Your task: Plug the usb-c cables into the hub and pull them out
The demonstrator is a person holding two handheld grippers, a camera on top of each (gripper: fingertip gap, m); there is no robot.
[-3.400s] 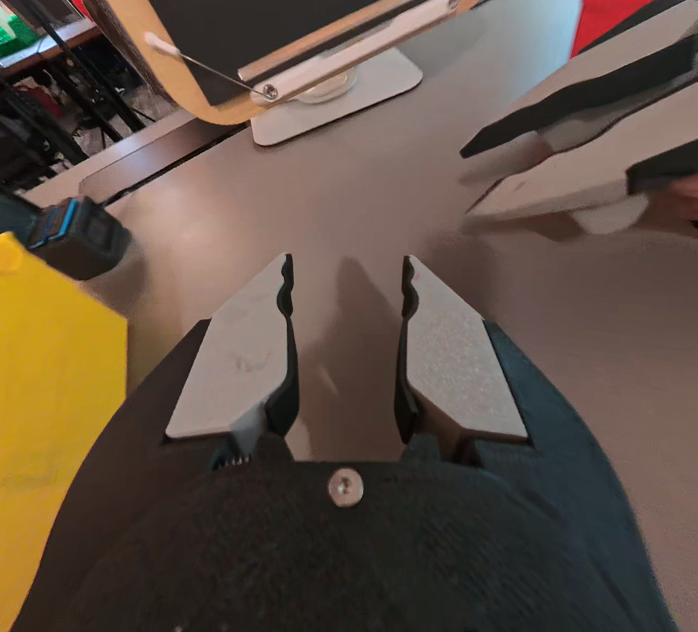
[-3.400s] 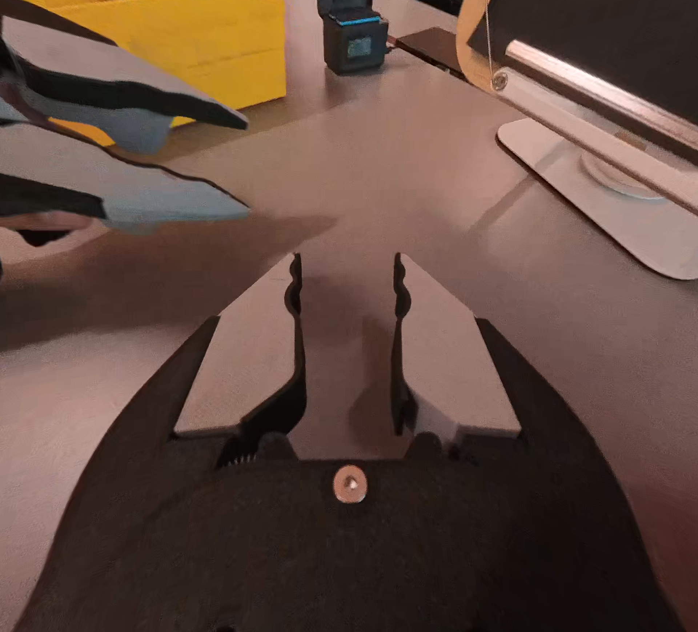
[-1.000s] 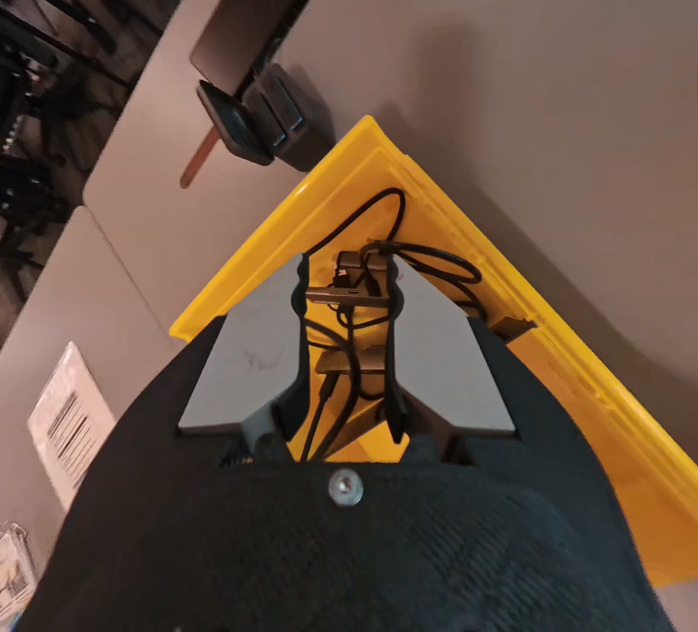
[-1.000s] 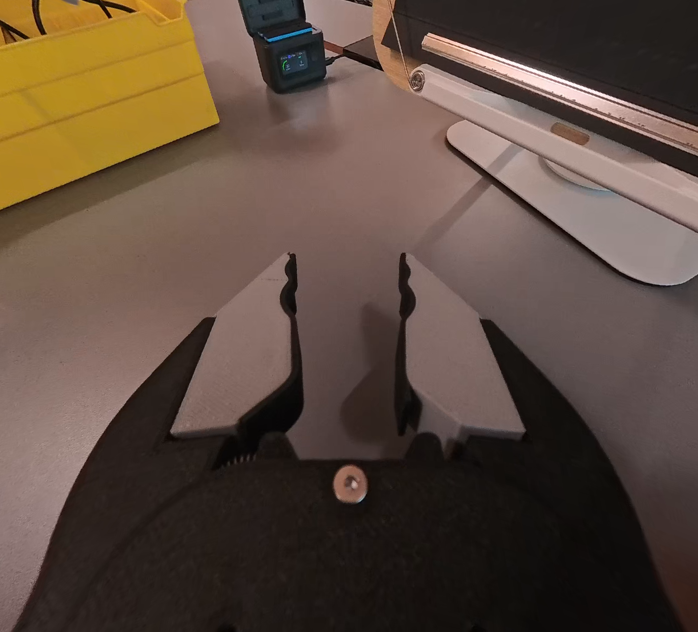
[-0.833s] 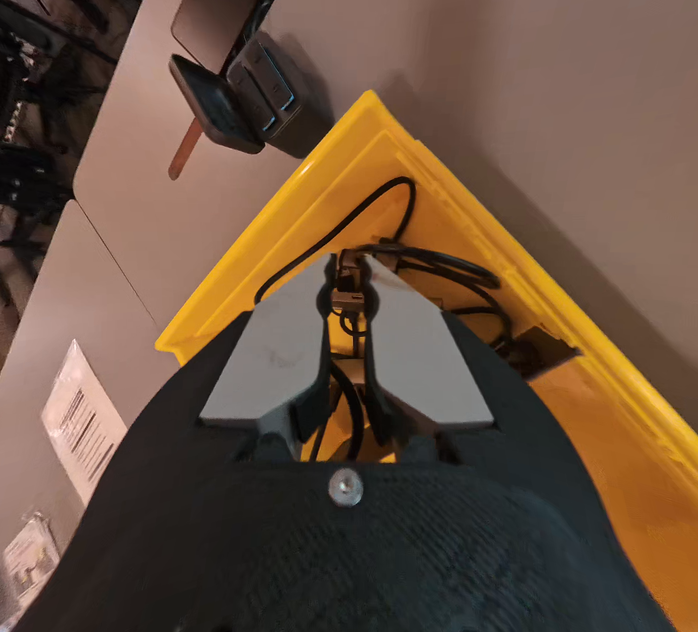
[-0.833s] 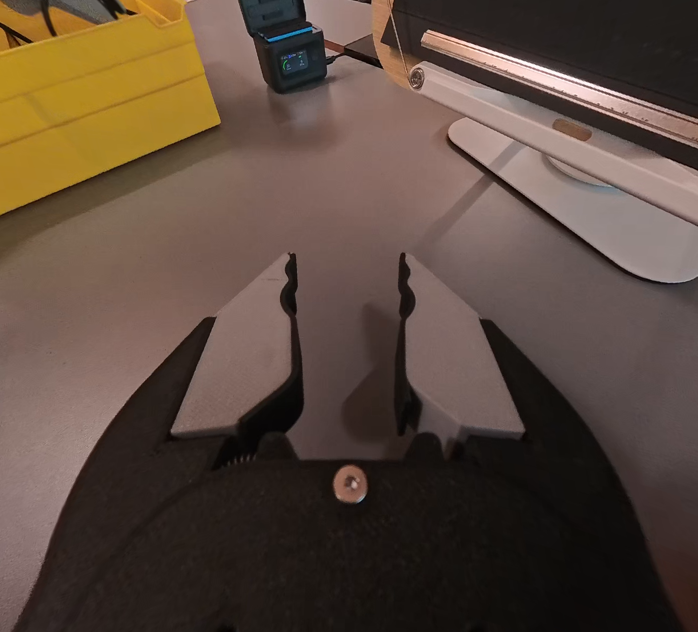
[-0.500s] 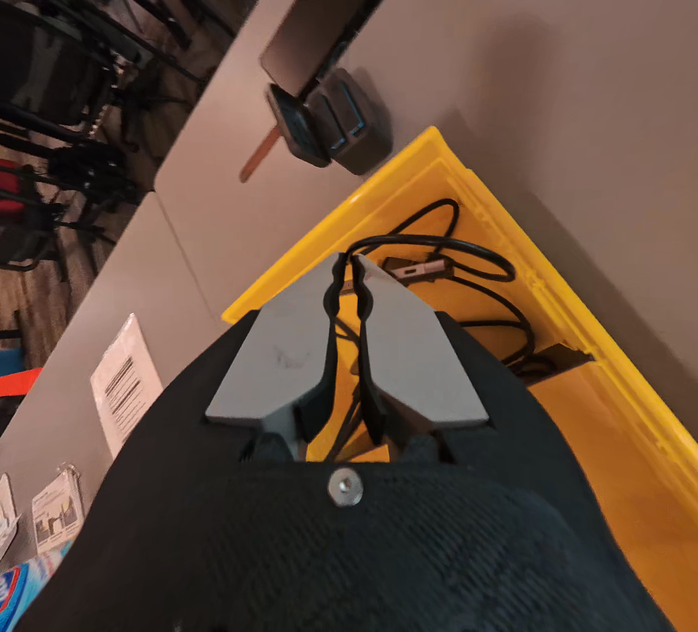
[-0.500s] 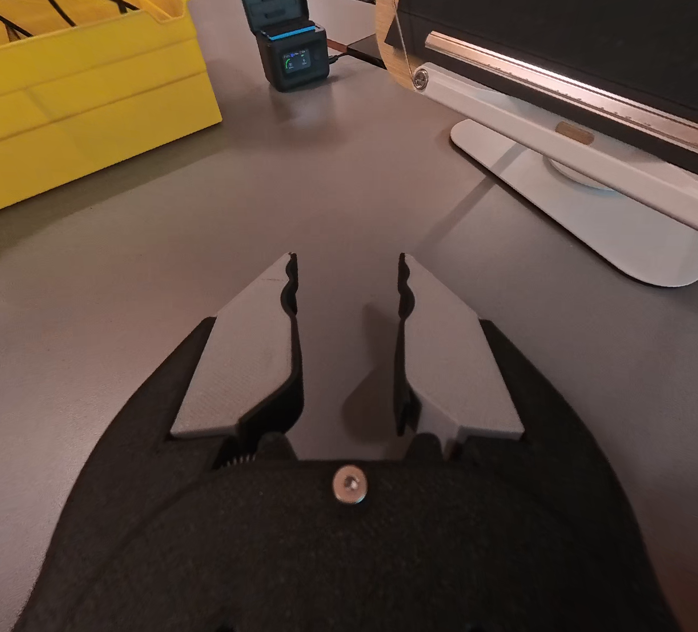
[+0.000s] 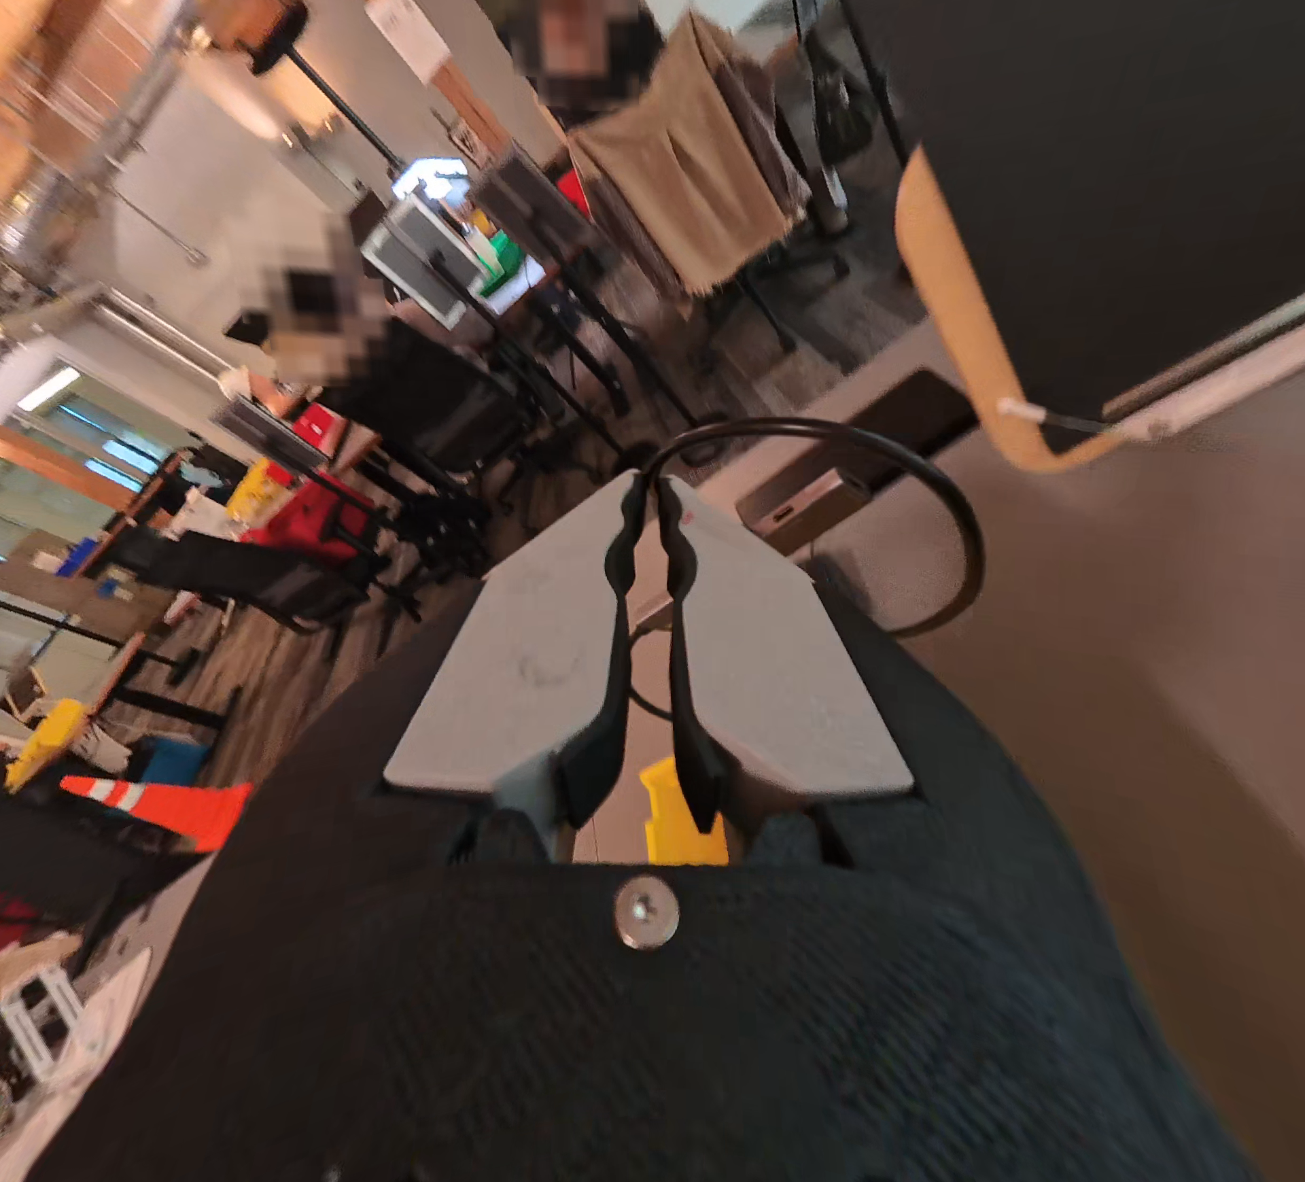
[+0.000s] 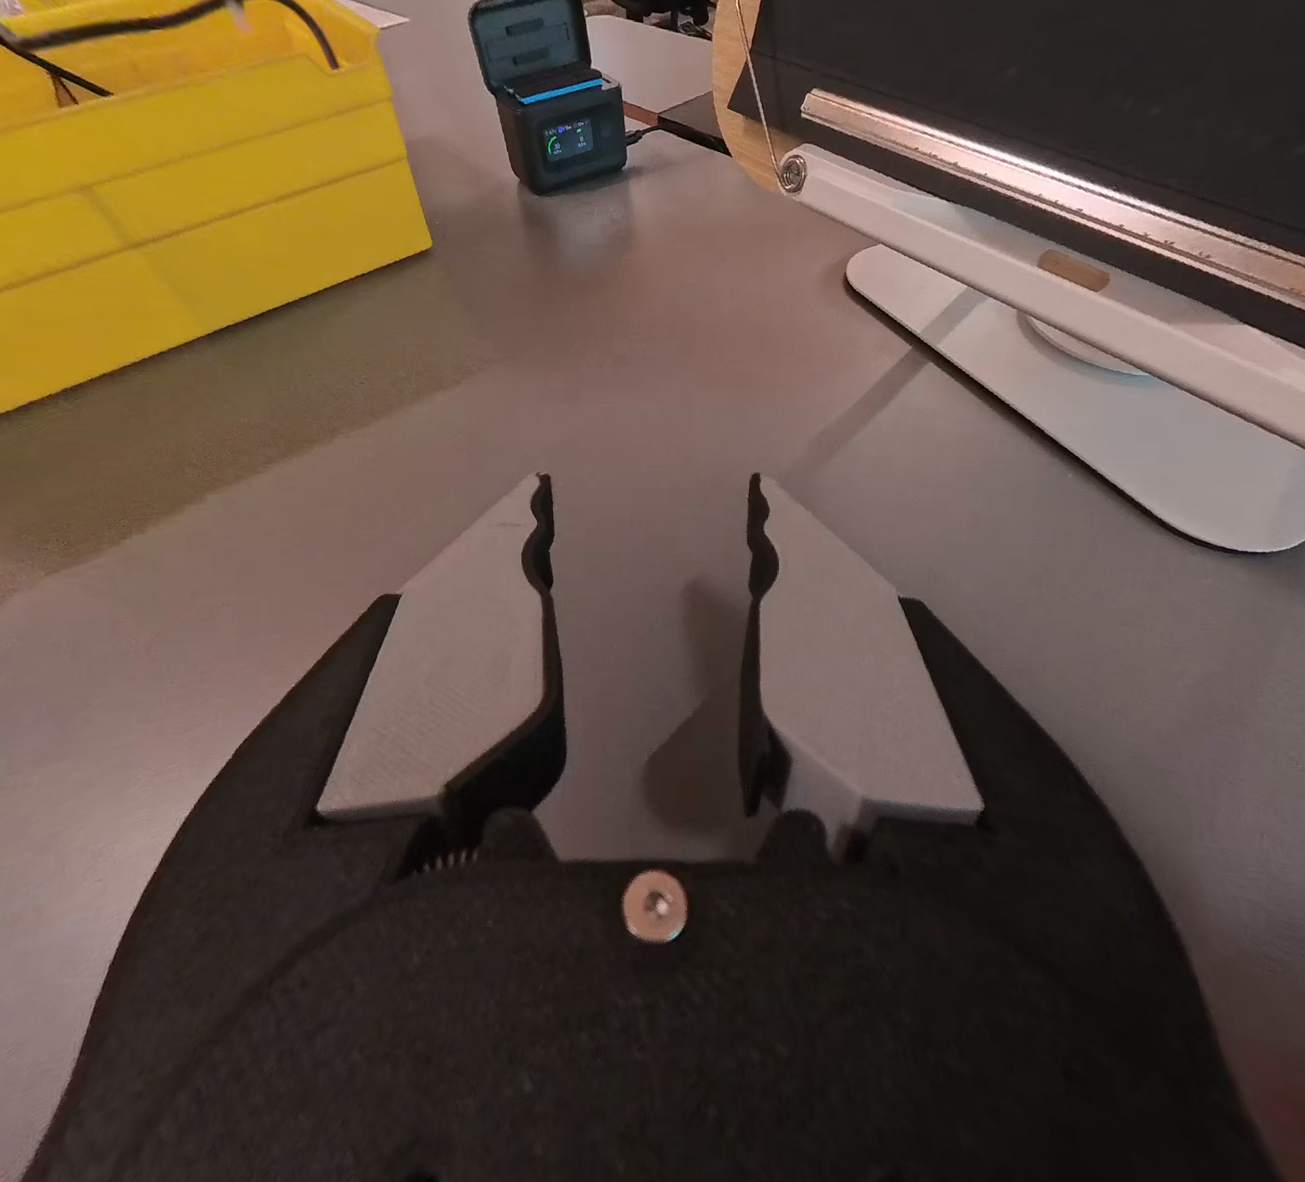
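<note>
Above the yellow bin (image 10: 212, 173) at the table's (image 10: 635, 371) far left, the left gripper (image 9: 653, 477) clamped a black cable (image 9: 918, 491), hub (image 9: 805, 502) dangling alongside, apparently mid-fetch, while the right gripper (image 10: 650, 491) waited with fingers apart, likely needed next for steadying.

Left hand-held gripper (image 9: 648, 486) went from open above the desk (image 10: 635, 329) to down inside the yellow bin (image 10: 212, 173), closed its fingers on a black cable (image 9: 946, 512), and has now lifted clear of the bin, tilted toward the room. The cable loops out from the tips, and the grey hub (image 9: 801, 500) hangs just beside the tips.
</note>
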